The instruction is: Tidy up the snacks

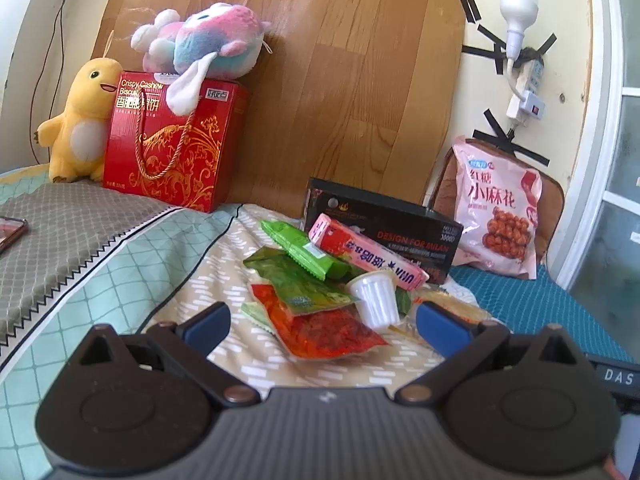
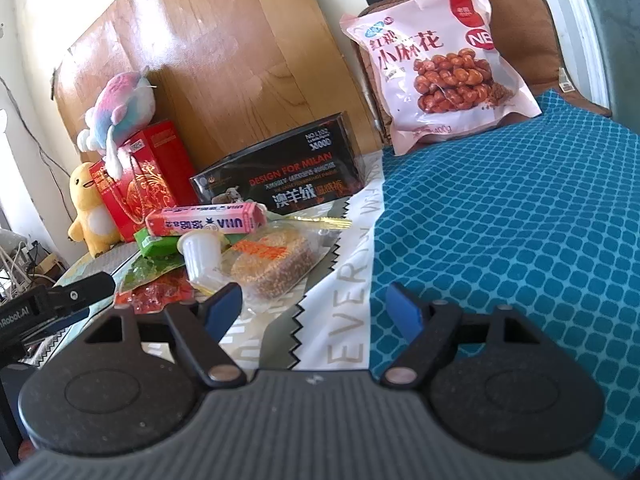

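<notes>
A pile of snacks lies on the patterned cloth. It holds a red packet (image 1: 328, 332), green packets (image 1: 300, 254), a white jelly cup (image 1: 374, 296) and a long pink box (image 1: 368, 252). My left gripper (image 1: 324, 320) is open just in front of the pile, and its blue pads touch nothing. In the right wrist view the same cup (image 2: 200, 252) and pink box (image 2: 208, 220) sit beside a clear-wrapped sesame cake (image 2: 272, 264). My right gripper (image 2: 314, 306) is open and empty, to the right of the pile over the cloth's edge.
A black box (image 1: 384, 220) stands behind the pile. A big pink snack bag (image 2: 436, 64) leans on a brown cushion at the back right. A red gift box (image 1: 172, 144) with plush toys stands at the back left. A blue blanket (image 2: 520, 220) covers the right side.
</notes>
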Demonstrator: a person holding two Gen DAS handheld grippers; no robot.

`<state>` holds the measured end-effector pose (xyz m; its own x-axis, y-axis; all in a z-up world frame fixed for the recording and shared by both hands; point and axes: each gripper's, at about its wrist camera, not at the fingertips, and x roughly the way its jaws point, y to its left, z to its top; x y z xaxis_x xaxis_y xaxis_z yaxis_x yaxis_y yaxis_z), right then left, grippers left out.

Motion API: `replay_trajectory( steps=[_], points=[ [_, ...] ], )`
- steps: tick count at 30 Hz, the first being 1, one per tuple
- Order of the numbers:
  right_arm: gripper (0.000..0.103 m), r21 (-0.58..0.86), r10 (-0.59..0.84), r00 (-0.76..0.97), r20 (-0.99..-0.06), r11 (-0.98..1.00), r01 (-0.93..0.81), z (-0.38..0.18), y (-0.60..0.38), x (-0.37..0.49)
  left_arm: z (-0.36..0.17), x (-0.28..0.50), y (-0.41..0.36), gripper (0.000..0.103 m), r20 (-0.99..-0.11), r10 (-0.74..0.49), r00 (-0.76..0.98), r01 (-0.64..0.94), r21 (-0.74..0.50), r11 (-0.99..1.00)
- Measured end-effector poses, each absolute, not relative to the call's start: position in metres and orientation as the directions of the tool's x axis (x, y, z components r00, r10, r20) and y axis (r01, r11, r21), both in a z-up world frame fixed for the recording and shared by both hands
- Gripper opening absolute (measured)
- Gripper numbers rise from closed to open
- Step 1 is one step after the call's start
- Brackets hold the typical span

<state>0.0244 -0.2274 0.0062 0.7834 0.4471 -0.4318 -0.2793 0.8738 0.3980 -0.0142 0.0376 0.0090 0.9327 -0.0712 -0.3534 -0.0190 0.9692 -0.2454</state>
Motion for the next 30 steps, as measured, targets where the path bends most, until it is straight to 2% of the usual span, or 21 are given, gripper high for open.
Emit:
replay_trajectory(
  steps=[4, 8, 11, 13, 16, 20, 24, 27, 29, 30],
  points=[
    [0.081, 0.390, 0.448, 0.781, -0.434, 0.875, -0.285, 0.007, -0.226, 0.024, 0.008, -0.010, 0.040, 0.103, -0.373, -0.089, 0.924, -0.014, -0.265, 0.964],
    [0.083, 0.378, 0.442, 0.782, -0.440, 0.881, -0.285, 0.008, -0.224, 0.022, 0.009, -0.020, 0.041, 0.103, -0.341, -0.061, 0.938, -0.031, -0.258, 0.966],
    [0.083, 0.406, 0.486, 0.744, -0.458, 0.859, -0.311, 0.009, -0.229, 0.025, 0.010, -0.018, 0.041, 0.103, -0.399, -0.078, 0.914, -0.025, -0.247, 0.969],
    [0.081, 0.444, 0.571, 0.676, -0.467, 0.812, -0.379, 0.016, -0.237, 0.032, 0.010, -0.018, 0.046, 0.103, -0.456, -0.164, 0.875, 0.033, -0.282, 0.959],
    [0.073, 0.379, 0.597, 0.662, -0.453, 0.801, -0.464, 0.045, -0.252, 0.047, 0.015, -0.017, 0.051, 0.102, -0.499, -0.309, 0.810, 0.112, -0.386, 0.916],
    [0.057, 0.413, 0.654, 0.596, -0.465, 0.756, -0.508, 0.072, -0.261, 0.104, 0.029, 0.014, 0.044, 0.095, -0.493, -0.539, 0.683, 0.214, -0.570, 0.793],
    [0.056, 0.415, 0.698, 0.481, -0.530, 0.709, -0.571, 0.070, -0.241, 0.154, 0.035, 0.051, 0.018, 0.094, -0.522, -0.557, 0.646, 0.224, -0.568, 0.792],
    [0.056, 0.384, 0.690, 0.423, -0.587, 0.698, -0.604, 0.056, -0.222, 0.175, 0.025, 0.079, 0.005, 0.087, -0.599, -0.497, 0.628, 0.154, -0.530, 0.834],
    [0.056, 0.376, 0.680, 0.389, -0.622, 0.695, -0.613, 0.042, -0.213, 0.183, 0.014, 0.090, 0.003, 0.076, -0.635, -0.494, 0.593, 0.109, -0.545, 0.831],
    [0.054, 0.389, 0.685, 0.363, -0.632, 0.685, -0.615, 0.035, -0.213, 0.186, 0.007, 0.094, 0.002, 0.065, -0.651, -0.501, 0.571, 0.090, -0.557, 0.826]
  ],
)
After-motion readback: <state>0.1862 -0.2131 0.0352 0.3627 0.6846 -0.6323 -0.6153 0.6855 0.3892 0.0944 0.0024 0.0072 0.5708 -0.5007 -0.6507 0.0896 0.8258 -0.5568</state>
